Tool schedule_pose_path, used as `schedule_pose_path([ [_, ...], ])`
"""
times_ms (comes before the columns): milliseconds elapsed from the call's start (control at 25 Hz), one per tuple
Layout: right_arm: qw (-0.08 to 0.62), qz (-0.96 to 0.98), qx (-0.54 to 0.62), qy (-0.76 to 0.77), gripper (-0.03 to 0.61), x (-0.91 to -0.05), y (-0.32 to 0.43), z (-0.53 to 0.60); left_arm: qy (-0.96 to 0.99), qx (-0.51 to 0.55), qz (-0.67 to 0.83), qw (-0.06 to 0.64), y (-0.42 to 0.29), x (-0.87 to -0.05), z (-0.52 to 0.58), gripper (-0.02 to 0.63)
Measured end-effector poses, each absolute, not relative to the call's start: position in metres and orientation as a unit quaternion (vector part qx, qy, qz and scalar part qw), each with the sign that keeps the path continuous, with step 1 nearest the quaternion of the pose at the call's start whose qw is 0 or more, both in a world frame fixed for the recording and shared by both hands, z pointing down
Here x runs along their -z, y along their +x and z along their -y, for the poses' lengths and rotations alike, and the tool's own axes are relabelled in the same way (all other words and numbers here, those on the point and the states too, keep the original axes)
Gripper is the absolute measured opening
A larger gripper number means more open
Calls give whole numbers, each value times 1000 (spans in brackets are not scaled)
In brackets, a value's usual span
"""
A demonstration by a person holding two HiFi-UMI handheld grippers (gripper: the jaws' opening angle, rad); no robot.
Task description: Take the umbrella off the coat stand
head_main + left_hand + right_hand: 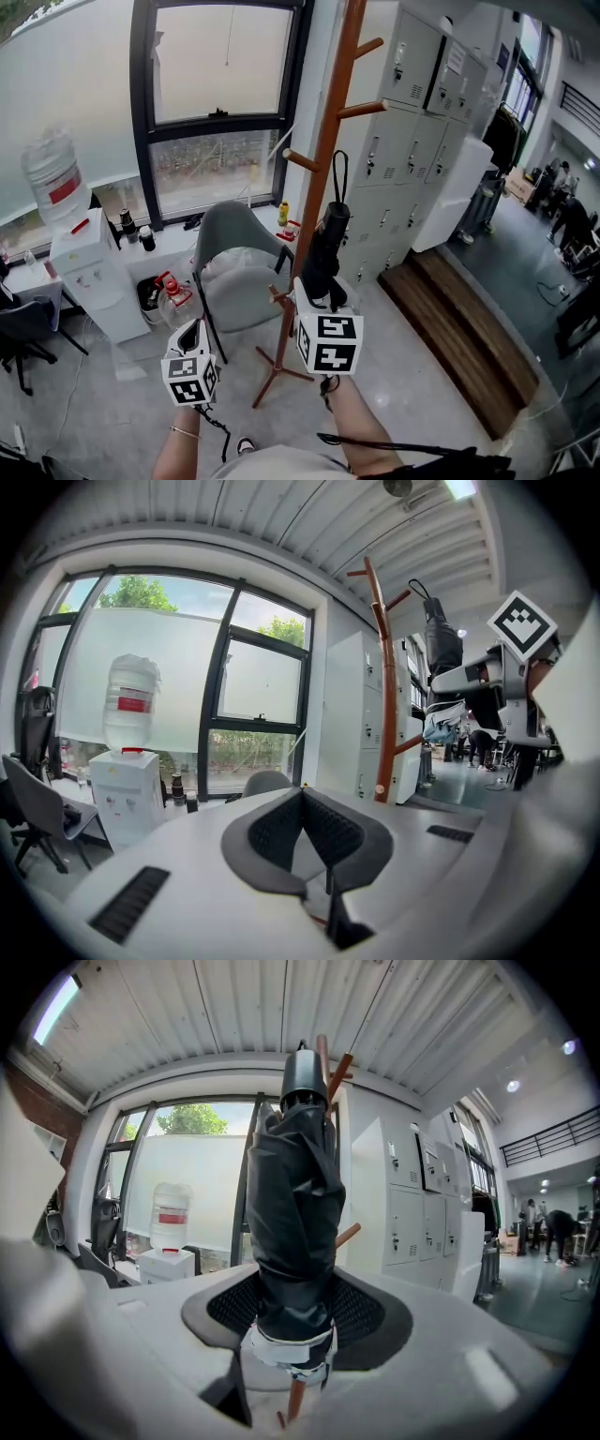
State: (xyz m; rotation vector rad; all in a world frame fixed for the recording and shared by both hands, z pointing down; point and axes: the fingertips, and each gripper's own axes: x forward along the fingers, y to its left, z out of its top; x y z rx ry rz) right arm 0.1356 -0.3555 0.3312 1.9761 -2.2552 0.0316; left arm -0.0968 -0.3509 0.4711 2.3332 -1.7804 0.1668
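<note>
Background: wooden coat stand [330,122]; right gripper [321,286] jaws clamp black fabric umbrella [295,1194]; left gripper [302,799] jaws closed.

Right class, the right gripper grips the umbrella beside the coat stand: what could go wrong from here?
The umbrella's strap loop is close to a peg of the coat stand; it could snag and tip the stand. The right gripper clamps only the umbrella's lower end, so it could tilt or slip.

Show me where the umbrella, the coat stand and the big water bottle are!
umbrella [325,246]: head view, on its folded black canopy.
coat stand [328,136]: head view, on the wooden pole.
water bottle [53,176]: head view, on its clear body, above the dispenser.
</note>
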Motion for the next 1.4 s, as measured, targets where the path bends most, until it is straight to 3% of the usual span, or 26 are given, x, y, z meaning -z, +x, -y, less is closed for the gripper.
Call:
schedule_pose_path([
  [1400,54,532,-80,841,218,-365,397,216,936,-95,329,78,216,-464,331,5],
])
